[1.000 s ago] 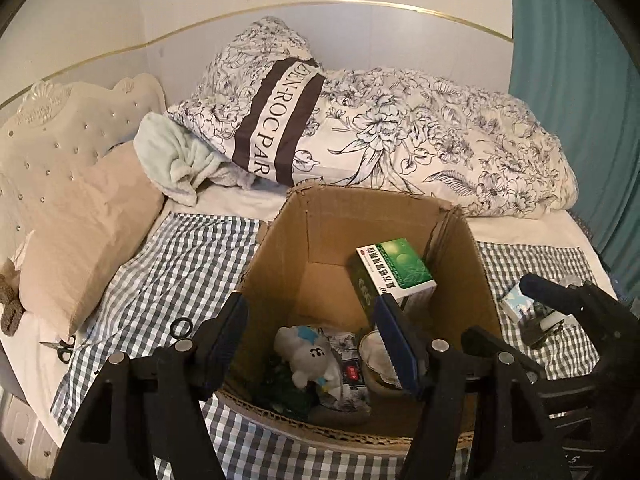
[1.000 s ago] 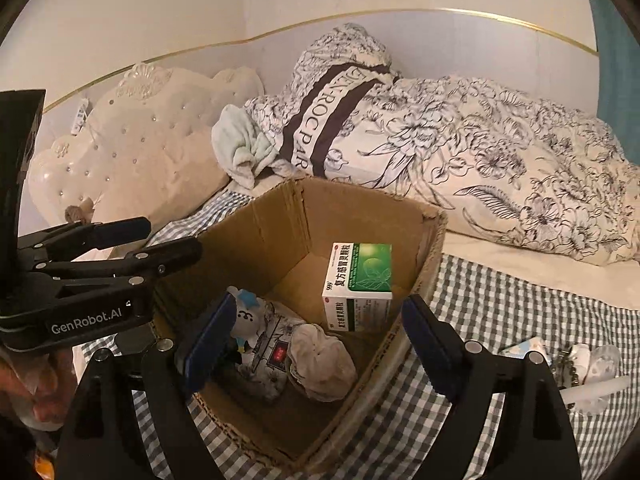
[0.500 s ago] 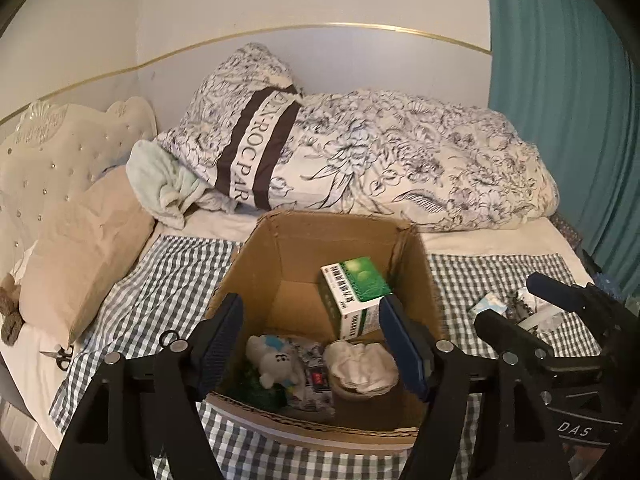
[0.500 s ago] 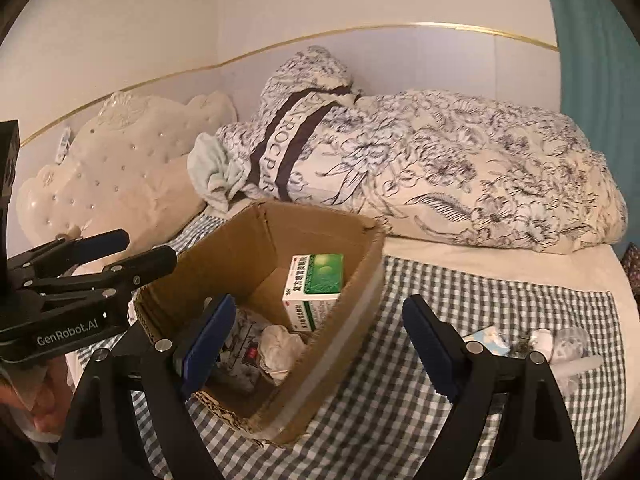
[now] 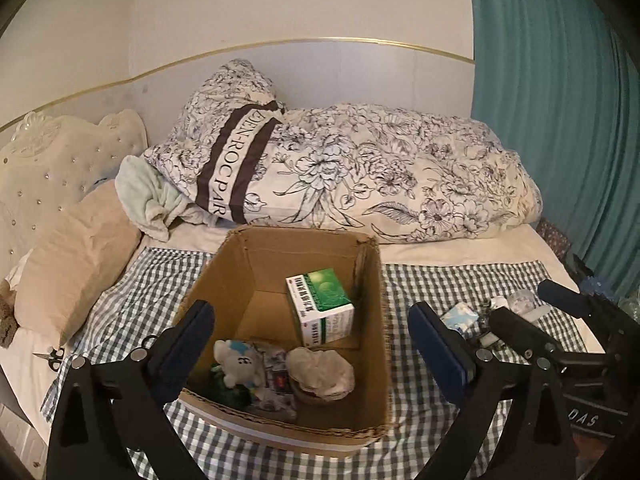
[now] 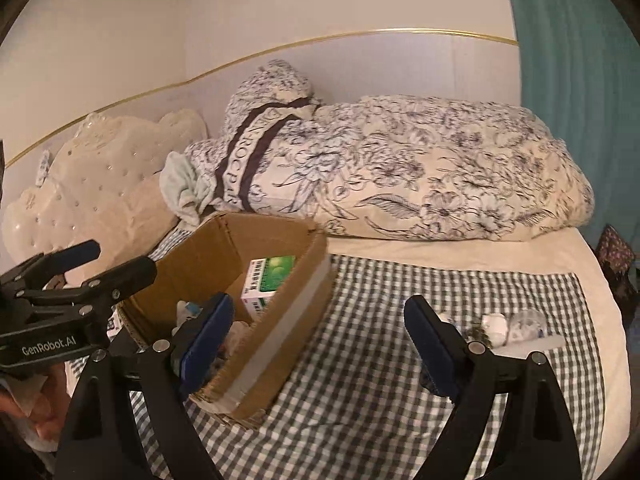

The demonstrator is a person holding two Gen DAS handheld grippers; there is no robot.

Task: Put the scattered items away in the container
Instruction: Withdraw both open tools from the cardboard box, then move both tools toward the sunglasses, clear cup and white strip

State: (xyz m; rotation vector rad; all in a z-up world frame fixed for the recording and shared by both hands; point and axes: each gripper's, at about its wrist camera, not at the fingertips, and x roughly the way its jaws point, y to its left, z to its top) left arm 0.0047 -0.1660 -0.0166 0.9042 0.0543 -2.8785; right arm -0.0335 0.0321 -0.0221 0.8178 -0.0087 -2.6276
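An open cardboard box [image 5: 372, 360] [image 6: 280, 320] stands on the checked cloth. Inside lie a green-and-white medicine box [image 5: 324, 304] [image 6: 268, 280], a small plush toy [image 5: 240, 364], a crumpled white item [image 5: 324, 368] and some packets. My left gripper [image 5: 316, 344] hovers before the box's near rim with its jaws opening wide and nothing gripped. My right gripper [image 6: 320, 336] is open and empty over the cloth, just right of the box. Scattered items [image 6: 512, 324] [image 5: 500, 312] lie on the cloth to the right: a small white bottle, a clear bag and a blue-white packet [image 5: 460, 316].
A floral duvet [image 5: 380, 176] and a pillow fill the back of the bed. A beige cushion [image 5: 76, 260] and a tufted headboard [image 5: 44, 168] stand at the left. Scissors [image 5: 52, 356] lie near the left bed edge. A teal curtain [image 5: 560, 120] hangs on the right.
Both grippers have drawn back and risen from the box. The left jaws have spread much wider. The right view has swung right, leaving the box at its left.
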